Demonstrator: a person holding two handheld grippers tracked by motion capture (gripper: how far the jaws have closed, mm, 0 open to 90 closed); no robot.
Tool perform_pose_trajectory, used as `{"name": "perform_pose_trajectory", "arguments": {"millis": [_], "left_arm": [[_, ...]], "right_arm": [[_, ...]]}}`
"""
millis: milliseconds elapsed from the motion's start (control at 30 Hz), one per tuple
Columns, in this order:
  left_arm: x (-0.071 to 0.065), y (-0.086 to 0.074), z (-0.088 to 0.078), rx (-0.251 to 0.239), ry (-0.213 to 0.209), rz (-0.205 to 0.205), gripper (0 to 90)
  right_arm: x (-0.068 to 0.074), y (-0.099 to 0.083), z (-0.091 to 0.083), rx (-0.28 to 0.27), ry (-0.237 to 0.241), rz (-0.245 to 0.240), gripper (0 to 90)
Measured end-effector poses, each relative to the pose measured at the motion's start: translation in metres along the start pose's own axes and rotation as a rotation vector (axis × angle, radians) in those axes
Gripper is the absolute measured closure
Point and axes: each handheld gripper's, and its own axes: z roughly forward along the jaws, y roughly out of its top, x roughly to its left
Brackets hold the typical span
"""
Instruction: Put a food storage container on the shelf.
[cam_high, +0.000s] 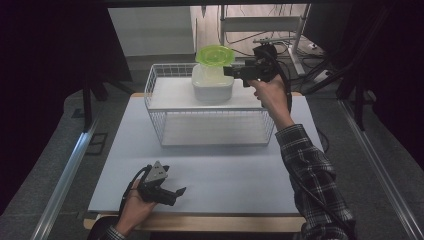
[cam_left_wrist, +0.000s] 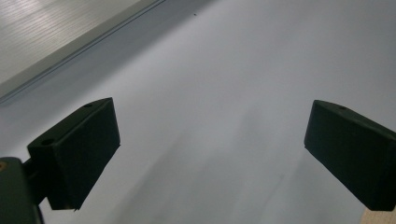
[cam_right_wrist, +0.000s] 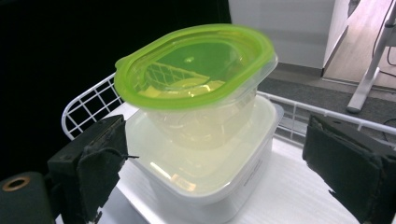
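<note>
The right tool (cam_high: 231, 70), jaws apart, sits just beside the green-lidded container (cam_right_wrist: 196, 79) nested in the white tub (cam_right_wrist: 205, 172) atop the far wire shelf (cam_high: 165, 102), while the left tool (cam_high: 175, 194) rests apart on the near desk (cam_high: 225, 175).

Lid (cam_right_wrist: 196, 65): translucent green plastic, glossy. Tub (cam_right_wrist: 205, 116) under it: clear plastic, glossy. Box (cam_right_wrist: 201, 182): milky white plastic, smooth, slight sheen. Rack (cam_high: 165, 75): white coated wire mesh, shelf sheet (cam_high: 170, 95) matt white. Table (cam_high: 225, 175): matt pale top, wood edge at the near side. Right gripper (cam_right_wrist: 215, 163) pads: black, rough, frayed. Sleeve (cam_high: 312, 175): checked cloth.
</note>
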Motion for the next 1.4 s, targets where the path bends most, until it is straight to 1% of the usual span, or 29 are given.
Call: {"name": "perform_pose_trajectory", "arguments": {"millis": [267, 367, 733, 967, 1267, 1400], "left_arm": [[0.0, 0.0, 0.0, -0.001, -0.002, -0.003, 3.1], [0.0, 0.0, 0.0, 0.0, -0.003, -0.003, 3.1], [0.0, 0.0, 0.0, -0.004, -0.005, -0.007, 3.1], [0.001, 0.0, 0.0, -0.015, -0.011, -0.017, 3.1], [0.001, 0.0, 0.0, -0.016, -0.016, -0.018, 3.1], [0.001, 0.0, -0.001, -0.019, -0.018, -0.02, 3.1]], "right_arm": [[0.0, -0.007, -0.002, 0.003, 0.004, -0.006, 6.9], [0.0, -0.01, -0.002, 0.008, 0.0, -0.021, 7.0], [0.003, -0.021, -0.005, 0.015, 0.001, -0.046, 6.9], [0.001, -0.028, -0.009, 0.014, 0.004, -0.044, 7.0], [-0.001, -0.038, -0.013, 0.023, 0.009, -0.032, 7.0], [-0.001, -0.042, -0.014, 0.026, 0.011, -0.034, 7.0]]}}
